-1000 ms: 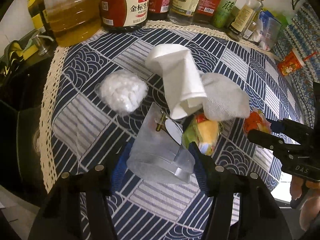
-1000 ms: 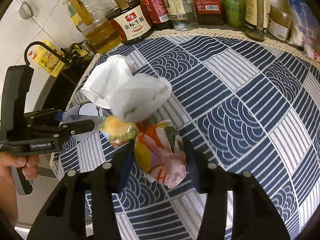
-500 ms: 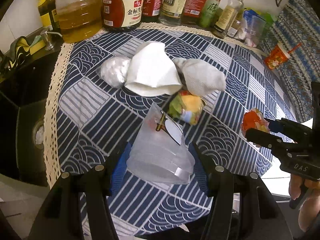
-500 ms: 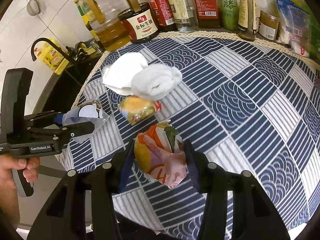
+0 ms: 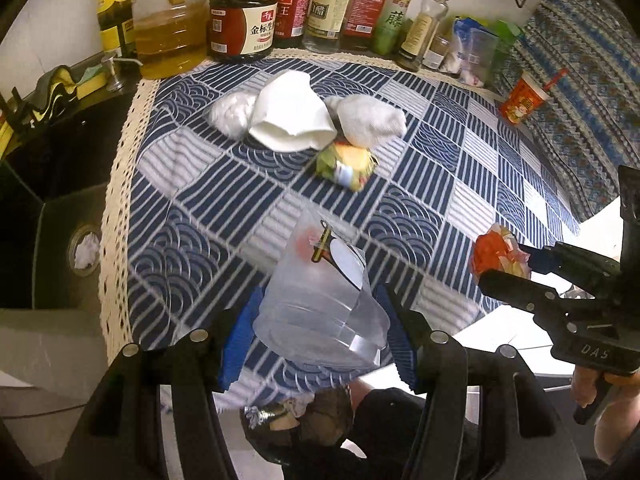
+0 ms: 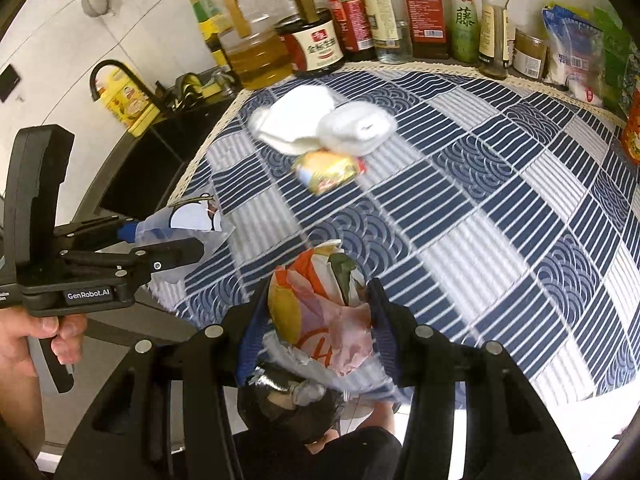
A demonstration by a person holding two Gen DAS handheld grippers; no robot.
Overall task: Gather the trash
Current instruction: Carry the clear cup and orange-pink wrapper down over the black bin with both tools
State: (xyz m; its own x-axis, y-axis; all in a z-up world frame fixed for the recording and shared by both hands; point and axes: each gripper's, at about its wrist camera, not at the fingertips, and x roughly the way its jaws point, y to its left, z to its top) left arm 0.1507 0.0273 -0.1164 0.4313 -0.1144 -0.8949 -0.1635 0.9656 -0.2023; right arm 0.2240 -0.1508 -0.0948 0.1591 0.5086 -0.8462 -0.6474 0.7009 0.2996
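Observation:
My left gripper (image 5: 320, 320) is shut on a clear crumpled plastic cup (image 5: 320, 304) and holds it above the table's front edge. My right gripper (image 6: 316, 316) is shut on a crumpled orange and pink wrapper (image 6: 320, 312), also past the front edge; it shows in the left wrist view (image 5: 496, 252). Below both hangs a black trash bag (image 6: 288, 404) with some trash in it. On the blue patterned tablecloth (image 5: 420, 184) lie a yellow-green snack wrapper (image 5: 346, 164), white folded paper (image 5: 292, 116), a white rolled cloth (image 5: 370, 120) and a white wad (image 5: 232, 114).
Bottles of oil, soy sauce and vinegar (image 5: 240, 20) line the table's back edge. A red paper cup (image 5: 522, 100) stands at the far right. A black sink (image 5: 60, 220) with a faucet (image 6: 116, 76) lies to the left. Plastic bags (image 6: 576, 52) sit at the back right.
Both grippers have pulled back from the trash pile and risen, carrying the cup and the wrapper past the table's front edge. The trash bag has come into view below.

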